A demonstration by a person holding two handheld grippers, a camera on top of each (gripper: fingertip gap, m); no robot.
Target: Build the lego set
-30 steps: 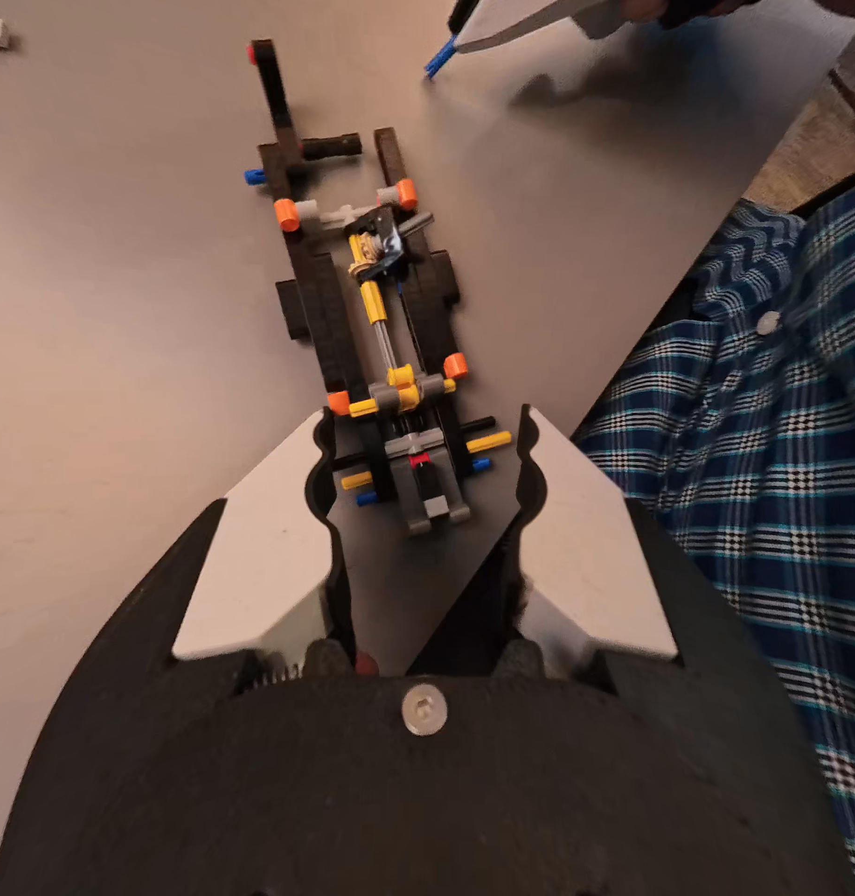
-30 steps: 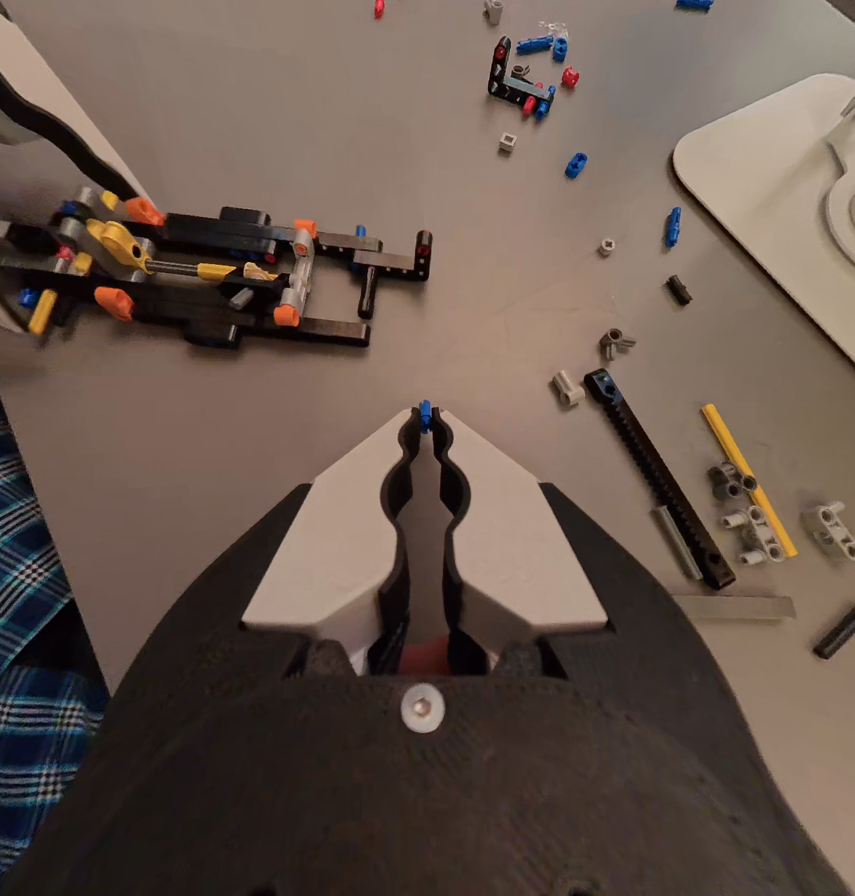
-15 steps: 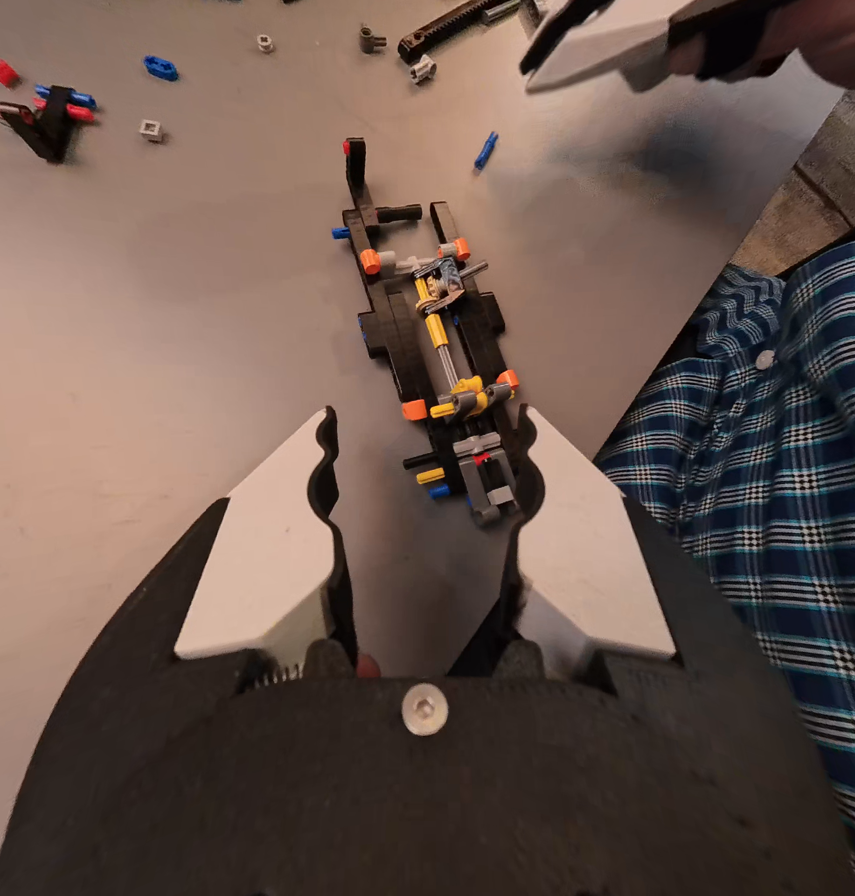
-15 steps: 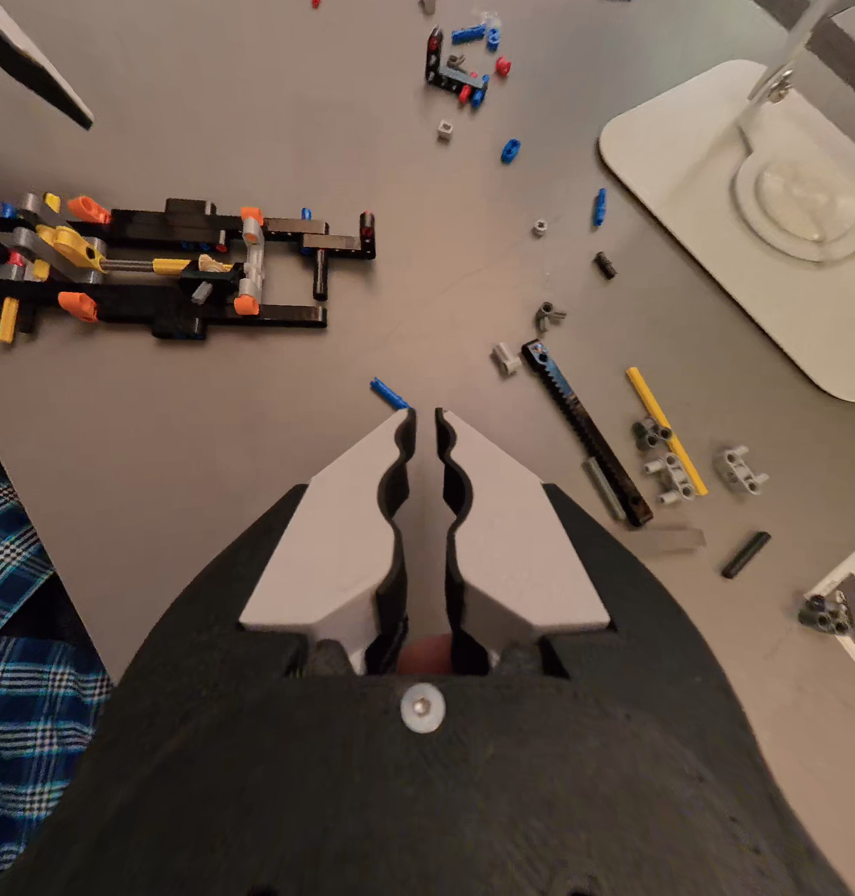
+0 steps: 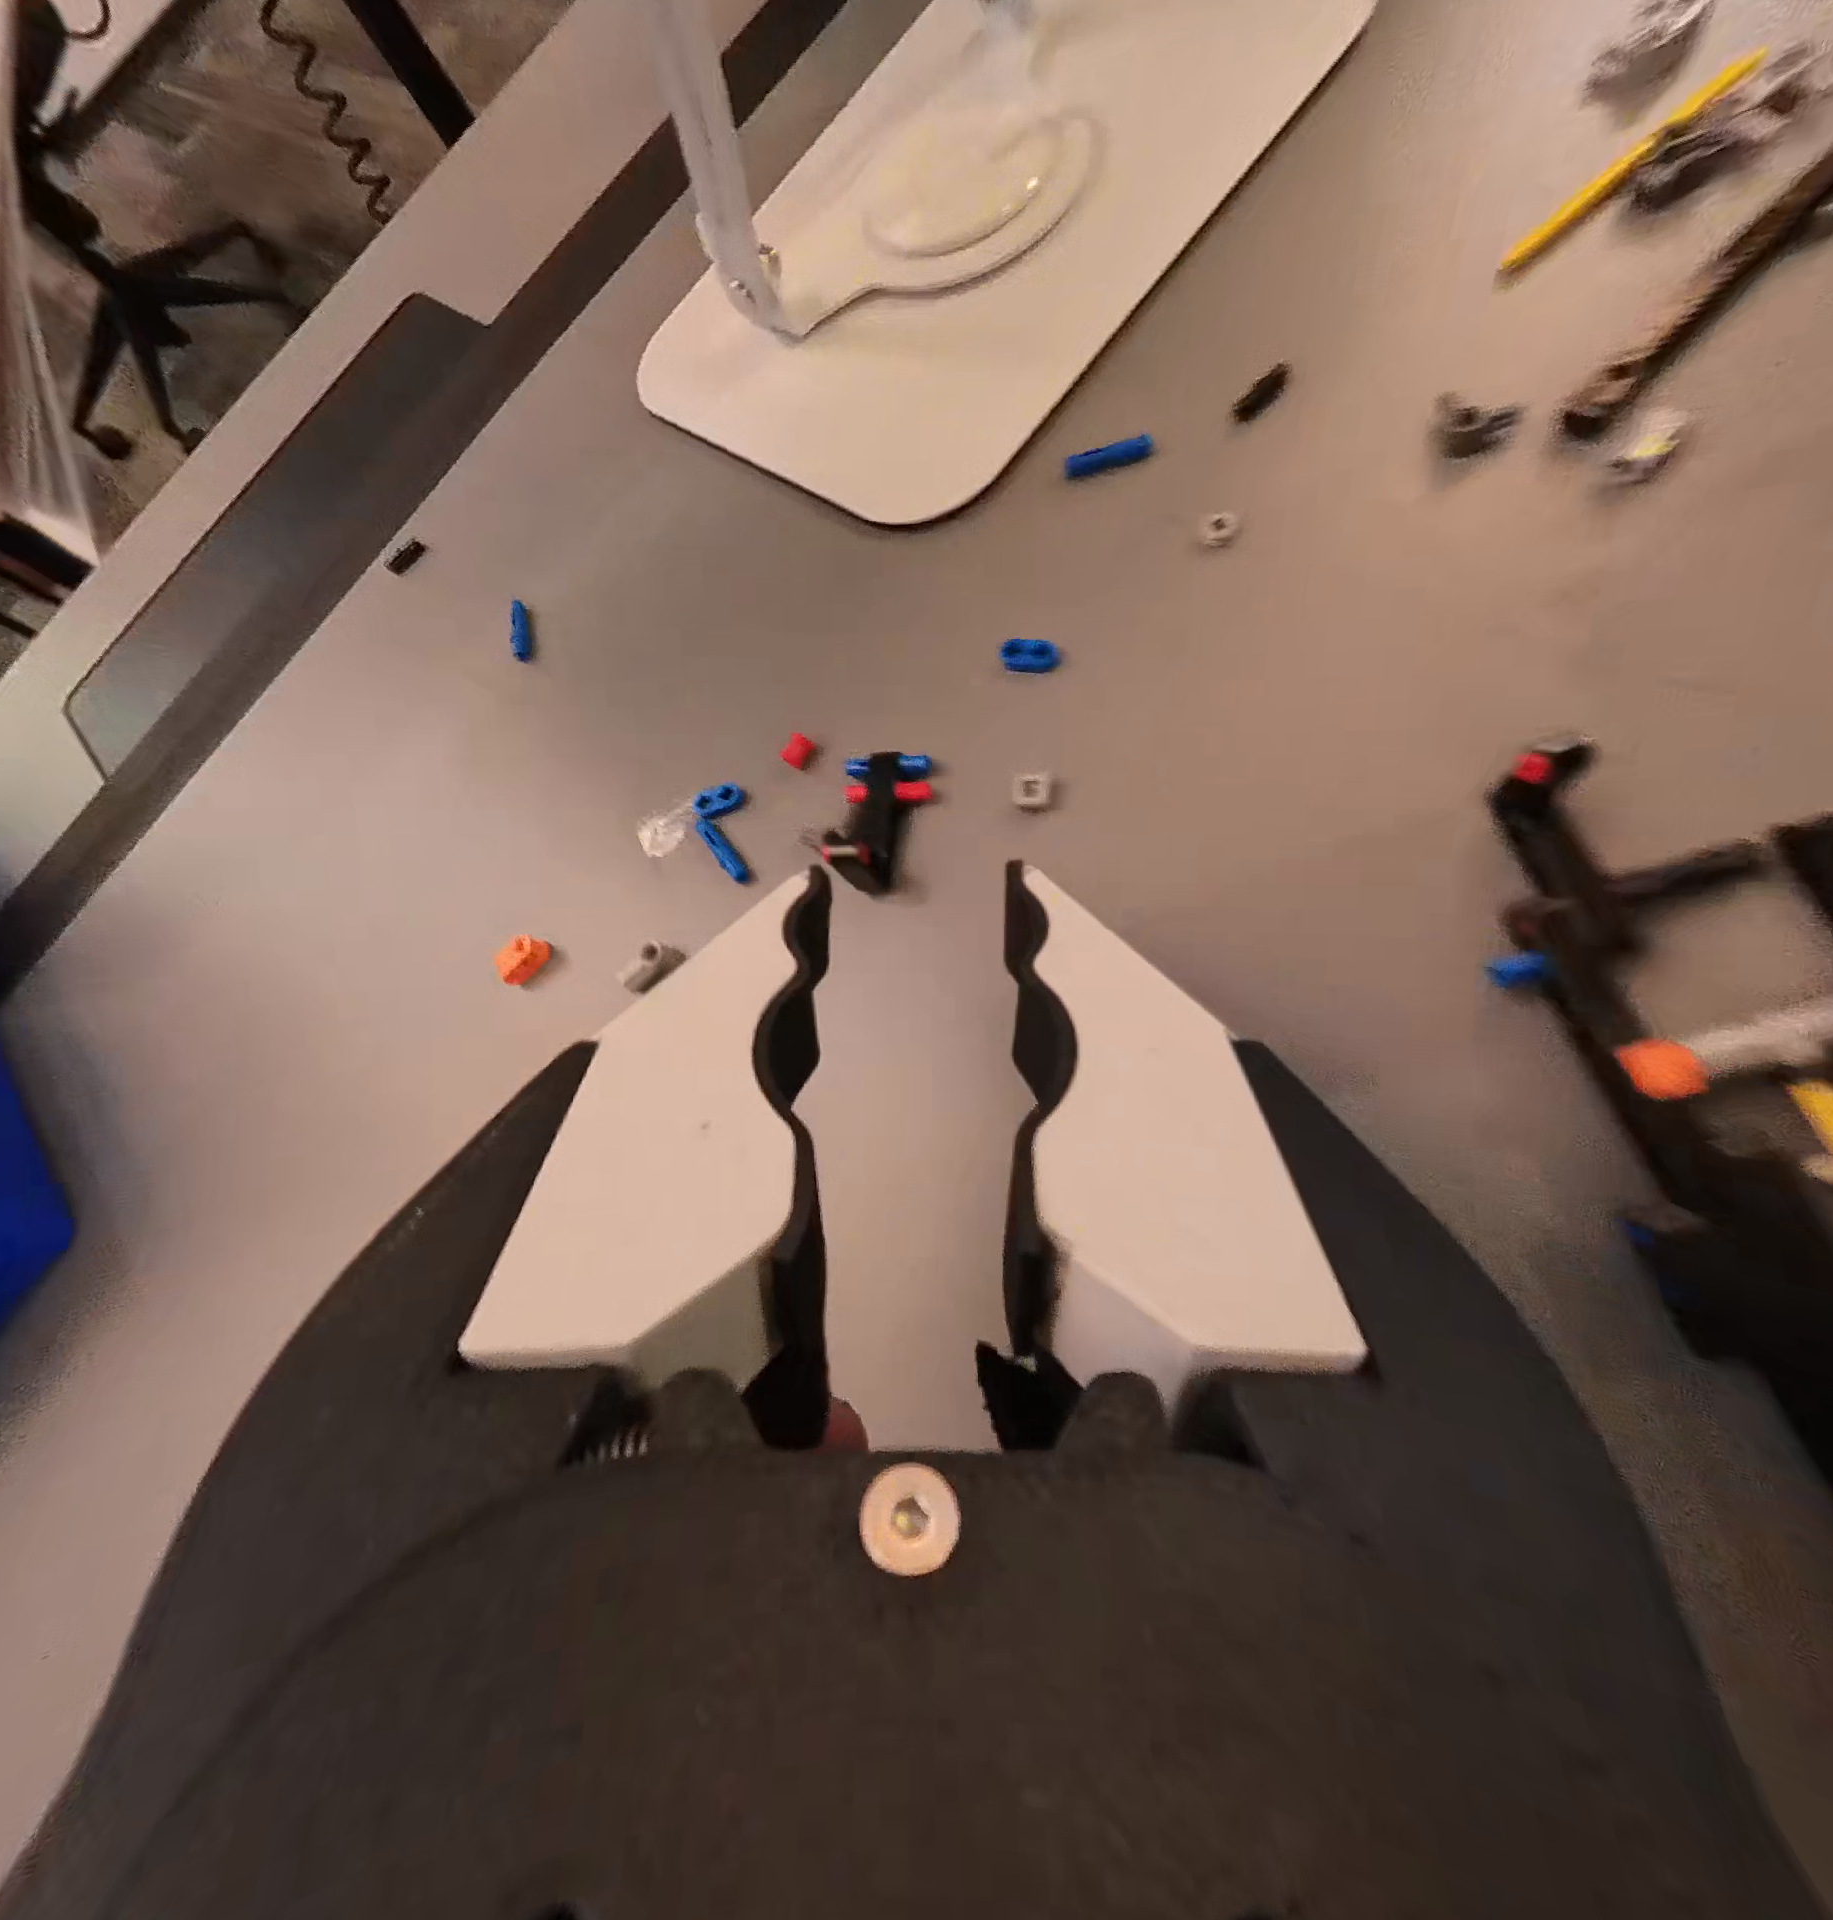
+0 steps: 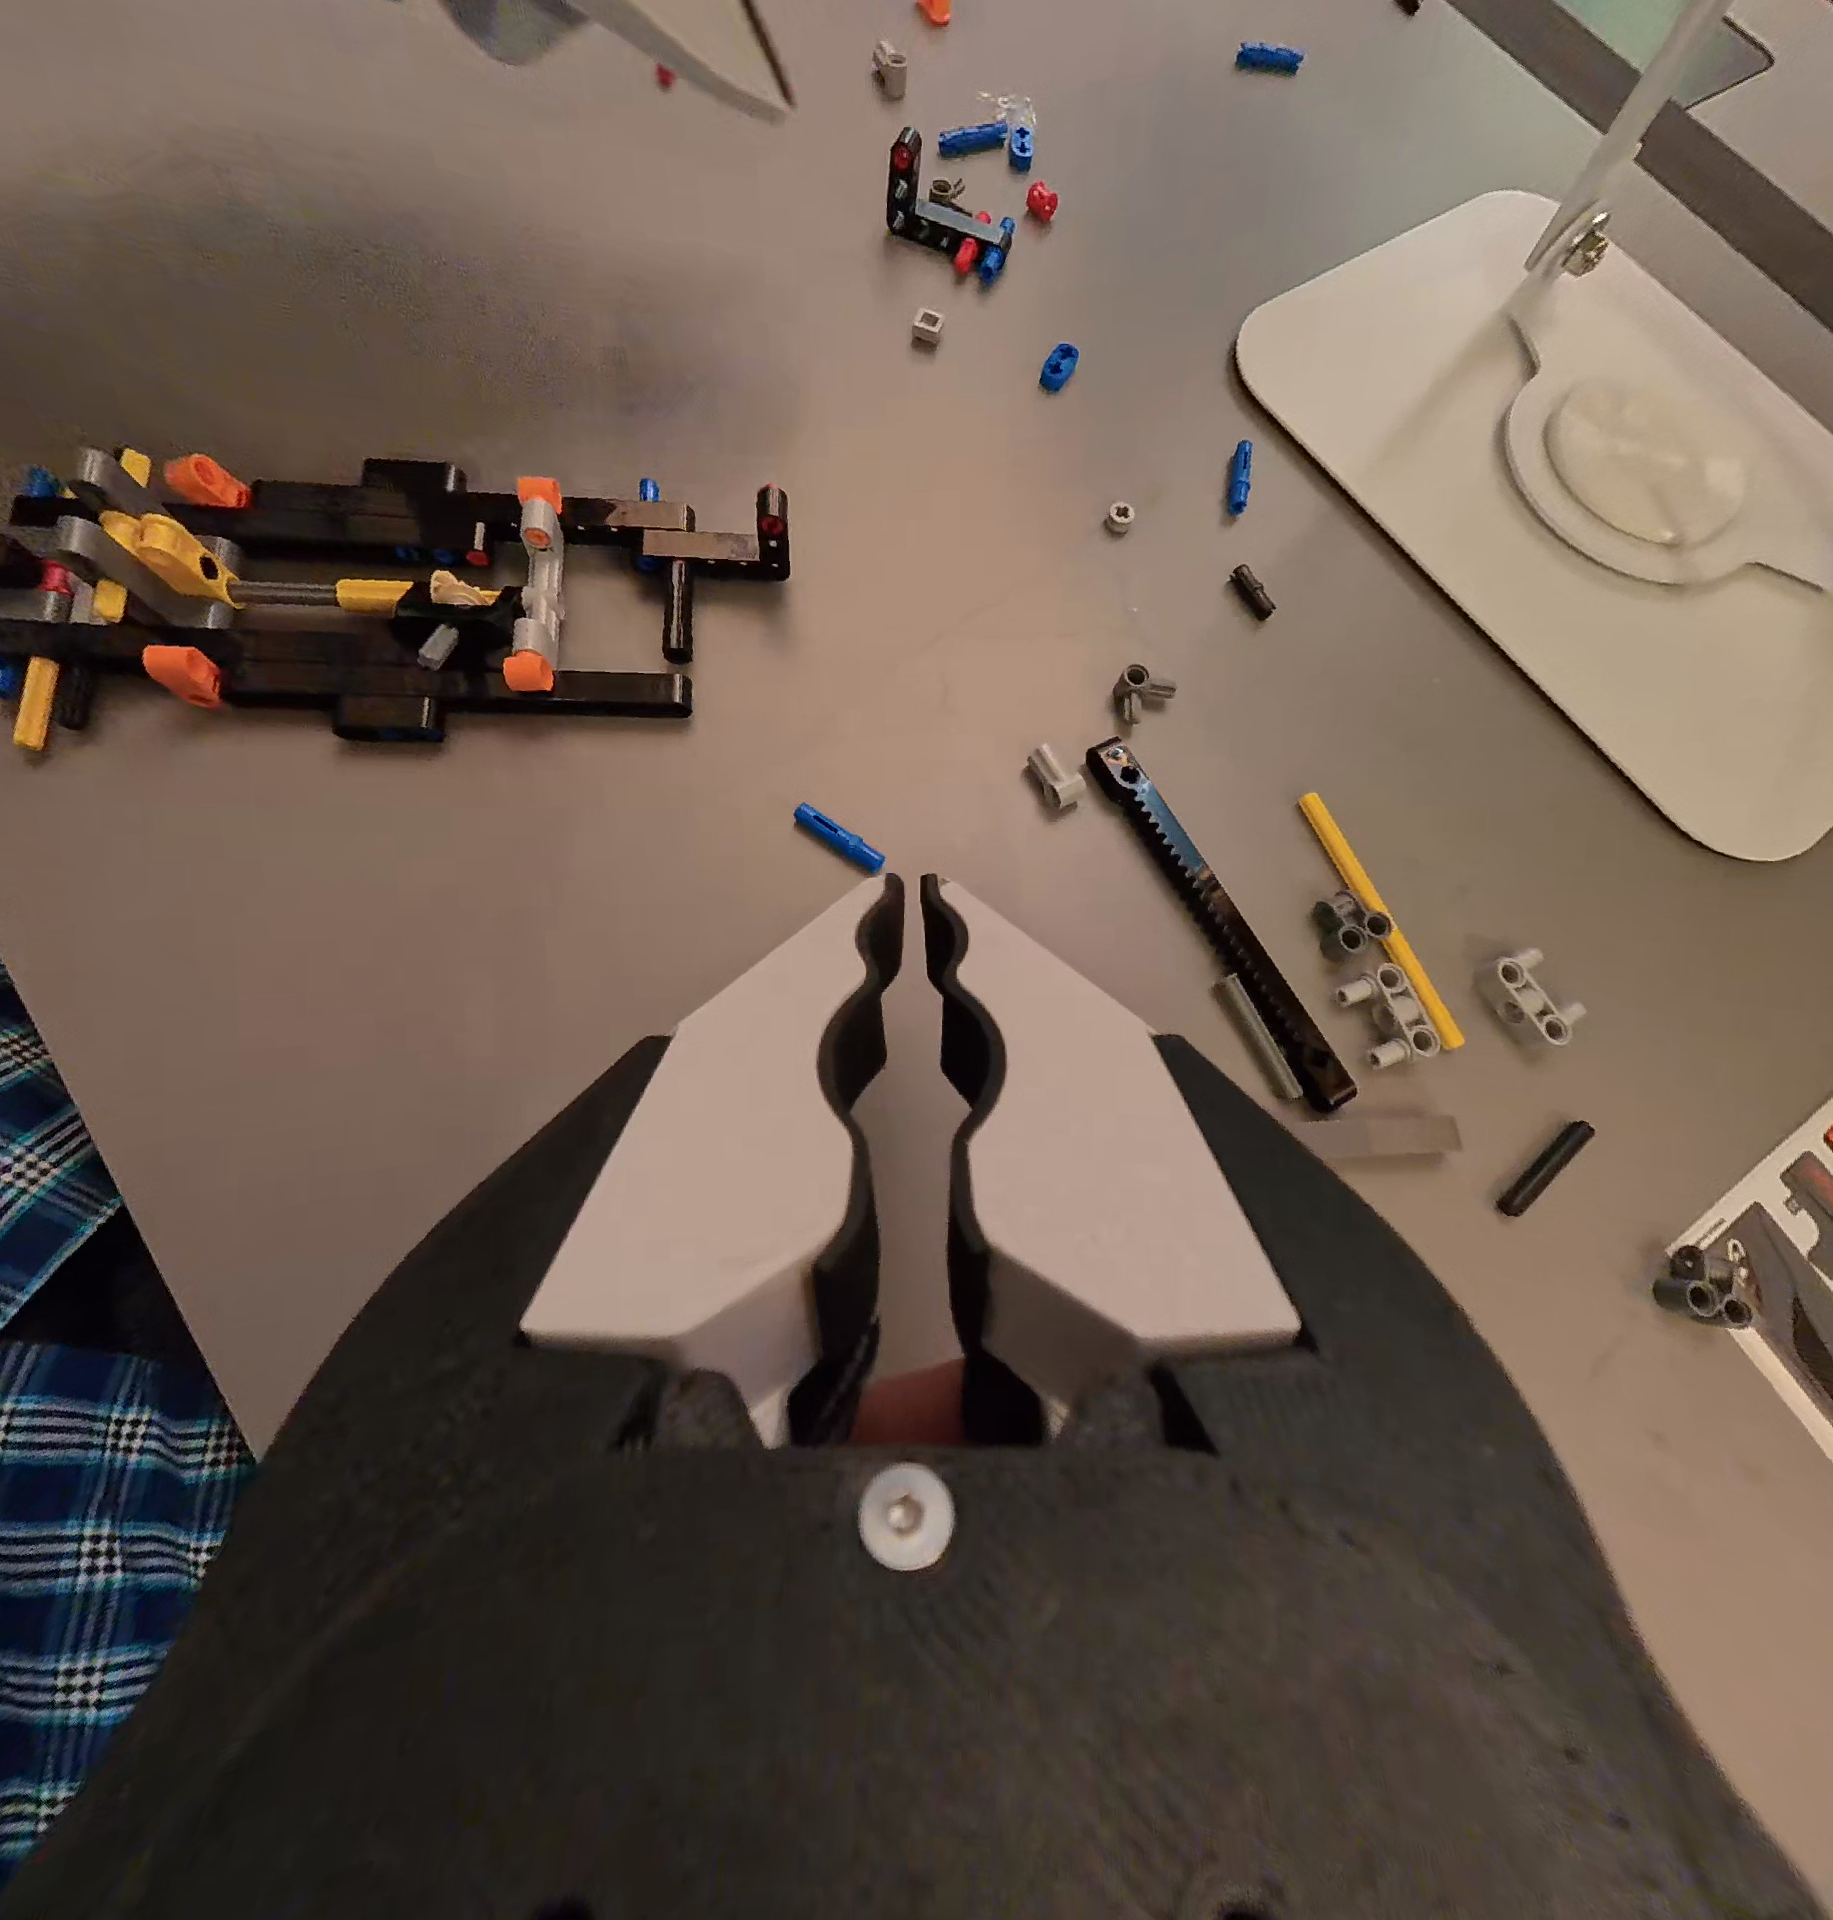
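The left claw (image 5: 910, 883) hangs over the grey bench (image 5: 1255, 665) with its jaws parted and nothing between them. Just ahead of its tips lies a small black piece with red and blue pins (image 5: 879, 816), among scattered blue, red and orange bits. The half-built lego chassis (image 5: 1712, 1049) lies blurred, off to its right. The right claw (image 6: 912, 883) is nearly closed, a thin gap left at the tips, and it grips nothing. A blue pin (image 6: 839, 836) rests on the bench just ahead and left of those tips. The chassis (image 6: 351, 597) sits farther ahead to the left, and a black toothed rack (image 6: 1213, 920) lies to the right beside a yellow axle (image 6: 1379, 920).
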